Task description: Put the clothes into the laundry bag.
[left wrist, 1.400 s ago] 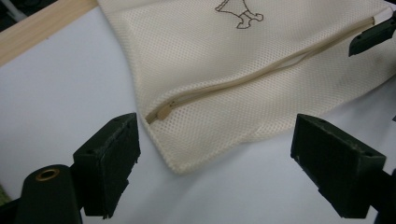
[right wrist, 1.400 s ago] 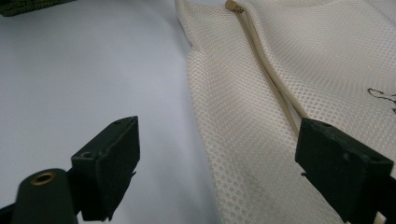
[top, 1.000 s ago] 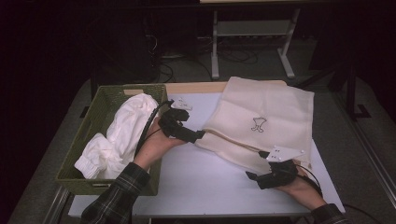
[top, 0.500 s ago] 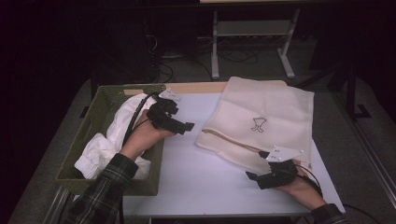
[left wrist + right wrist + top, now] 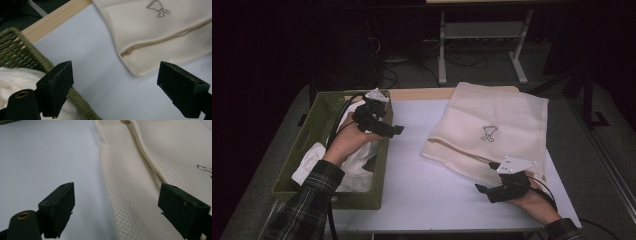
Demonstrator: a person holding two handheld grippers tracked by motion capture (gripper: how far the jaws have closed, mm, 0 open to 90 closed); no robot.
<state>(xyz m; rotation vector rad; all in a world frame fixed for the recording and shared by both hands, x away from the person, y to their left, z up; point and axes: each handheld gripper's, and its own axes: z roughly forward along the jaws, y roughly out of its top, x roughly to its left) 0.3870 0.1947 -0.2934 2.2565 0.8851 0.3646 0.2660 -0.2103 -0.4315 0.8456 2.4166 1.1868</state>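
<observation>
The left gripper (image 5: 396,131) hangs over the green woven basket's (image 5: 319,117) rim, jaws apart and empty. The right gripper (image 5: 480,189) rests beside the cream mesh zippered bag (image 5: 499,120), jaws apart.

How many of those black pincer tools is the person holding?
2. The left gripper is held over the green basket's right rim, jaws open. The right gripper rests at the near corner of the cream mesh bag, jaws open.

1. Left tool (image 5: 120,93): jaws wide apart, nothing between them.
2. Green woven basket (image 5: 22,53) rim at lower left, white cloth (image 5: 15,82) inside it, behind the left jaw.
3. Cream mesh bag (image 5: 162,32) lies flat on the white desk (image 5: 87,62), zipper pull (image 5: 128,51) facing the tool, small dark logo (image 5: 158,8) at top.
</observation>
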